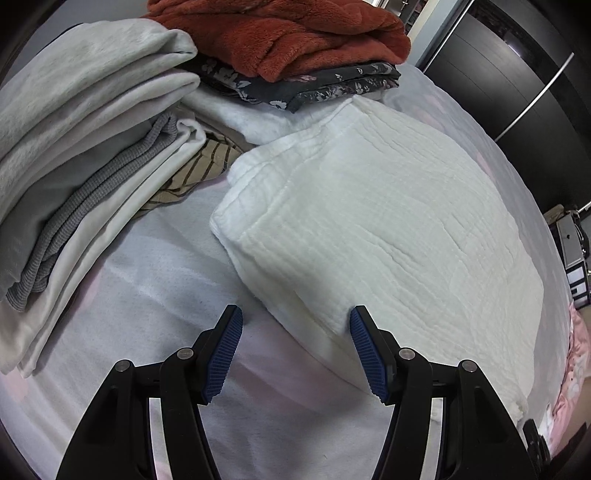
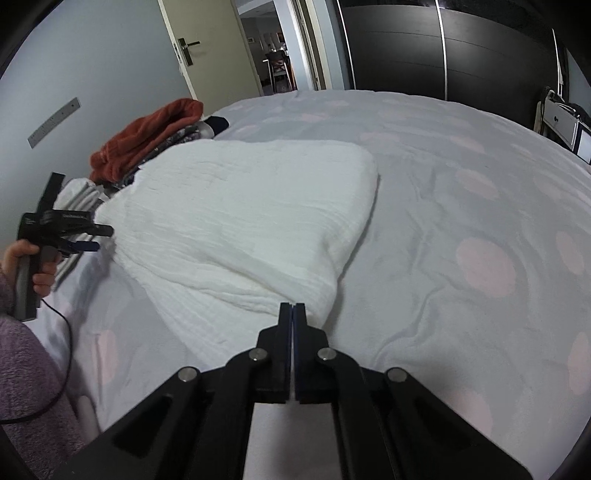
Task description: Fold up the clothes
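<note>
A folded white crinkled cloth (image 1: 384, 229) lies on the bed; it also shows in the right wrist view (image 2: 240, 221). My left gripper (image 1: 295, 321) is open and empty, its fingers straddling the cloth's near edge, just above the bed. It appears in the right wrist view (image 2: 88, 238) at the cloth's left edge. My right gripper (image 2: 294, 308) is shut at the cloth's near corner; whether fabric is pinched between the pads is not visible.
A stack of folded grey and white clothes (image 1: 85, 140) lies left of the cloth. A rust fleece (image 1: 288, 33) sits on a dark floral garment (image 1: 314, 88) behind. The spotted bedsheet (image 2: 461, 221) spreads right. Dark wardrobe (image 2: 424, 48) and open door (image 2: 207, 48) stand beyond.
</note>
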`<state>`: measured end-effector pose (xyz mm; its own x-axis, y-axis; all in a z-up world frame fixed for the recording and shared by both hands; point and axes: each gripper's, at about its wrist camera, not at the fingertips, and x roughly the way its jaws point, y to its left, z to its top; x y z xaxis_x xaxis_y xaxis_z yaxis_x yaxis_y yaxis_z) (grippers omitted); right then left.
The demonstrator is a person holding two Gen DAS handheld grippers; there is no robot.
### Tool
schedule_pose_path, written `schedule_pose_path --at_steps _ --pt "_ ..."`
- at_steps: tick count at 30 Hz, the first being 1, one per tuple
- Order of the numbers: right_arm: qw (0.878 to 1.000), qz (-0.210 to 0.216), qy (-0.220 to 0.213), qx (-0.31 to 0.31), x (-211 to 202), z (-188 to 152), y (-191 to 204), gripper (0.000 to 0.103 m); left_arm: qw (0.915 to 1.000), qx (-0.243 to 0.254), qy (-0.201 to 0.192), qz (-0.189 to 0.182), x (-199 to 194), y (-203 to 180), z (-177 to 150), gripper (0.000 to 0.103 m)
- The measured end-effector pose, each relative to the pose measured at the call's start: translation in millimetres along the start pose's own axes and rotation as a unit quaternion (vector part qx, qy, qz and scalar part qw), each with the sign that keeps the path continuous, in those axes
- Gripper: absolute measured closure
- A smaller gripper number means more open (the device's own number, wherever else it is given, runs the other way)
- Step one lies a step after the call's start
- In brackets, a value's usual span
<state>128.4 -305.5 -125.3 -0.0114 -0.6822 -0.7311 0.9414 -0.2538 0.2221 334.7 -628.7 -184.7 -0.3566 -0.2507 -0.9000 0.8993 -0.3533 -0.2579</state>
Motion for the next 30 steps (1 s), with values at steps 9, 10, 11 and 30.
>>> schedule_pose_path --at_steps 9,10,11,30 --pt "0.999 -0.001 0.005 -0.050 13 0 18 0.080 0.9997 -0.022 -0.002 0.002 1 1 3 0.041" --pt "0.998 -0.010 0.008 -0.057 17 0 20 0.080 0.9997 -0.024 -0.002 0.002 3 1 5 0.041" --pt "0.998 -0.017 0.012 -0.064 20 -1 21 0.080 0.9997 -0.025 -0.001 0.002 4 3 3 0.041" --pt "0.998 -0.032 0.010 -0.045 30 2 6 0.099 0.9998 -0.020 0.004 0.007 12 -2 -4 0.041"
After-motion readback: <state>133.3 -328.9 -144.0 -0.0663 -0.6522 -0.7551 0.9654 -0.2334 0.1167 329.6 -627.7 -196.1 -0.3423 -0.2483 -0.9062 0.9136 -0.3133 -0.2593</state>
